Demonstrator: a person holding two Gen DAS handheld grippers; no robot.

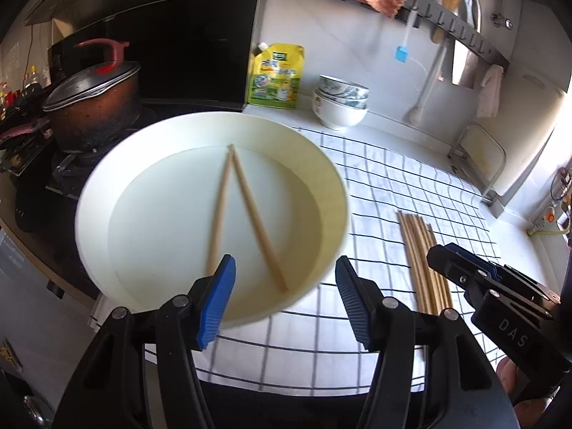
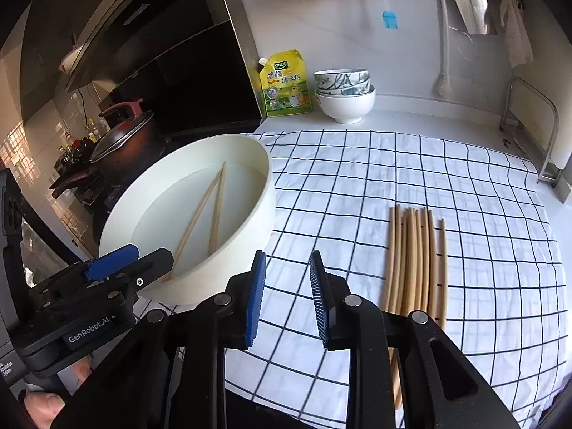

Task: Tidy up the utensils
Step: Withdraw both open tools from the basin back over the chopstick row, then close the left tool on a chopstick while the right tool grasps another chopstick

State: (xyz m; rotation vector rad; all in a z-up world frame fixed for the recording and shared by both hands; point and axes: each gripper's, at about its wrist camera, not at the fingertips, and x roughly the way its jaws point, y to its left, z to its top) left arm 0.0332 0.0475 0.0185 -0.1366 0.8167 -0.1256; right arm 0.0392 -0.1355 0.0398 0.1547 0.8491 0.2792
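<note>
Your left gripper (image 1: 286, 298) and right gripper (image 2: 287, 296) both gaped empty (two chopsticks (image 1: 243, 211) lay in the basin (image 1: 93, 196)).

Both cams ride on the handheld grippers and look forward and steeply down along the fingers at the counter. The left one sits close above the basin (image 1: 211, 214), which fills the middle of its frame, with the cloth (image 1: 393, 186) off to its right. The right one hangs over the cloth (image 2: 429, 186), with the basin (image 2: 250, 236) on its left. They share loads: basin, cloth, the chopstick bundle (image 1: 425, 264) (image 2: 414, 257), the bowls (image 1: 339, 103) (image 2: 345, 94) and pouch (image 1: 275, 75) (image 2: 286, 84) at the back wall. Each also catches the other gripper at its edge, the right gripper (image 1: 439, 257) low right in the left view and the left gripper (image 2: 143, 261) low left in the right view.
</note>
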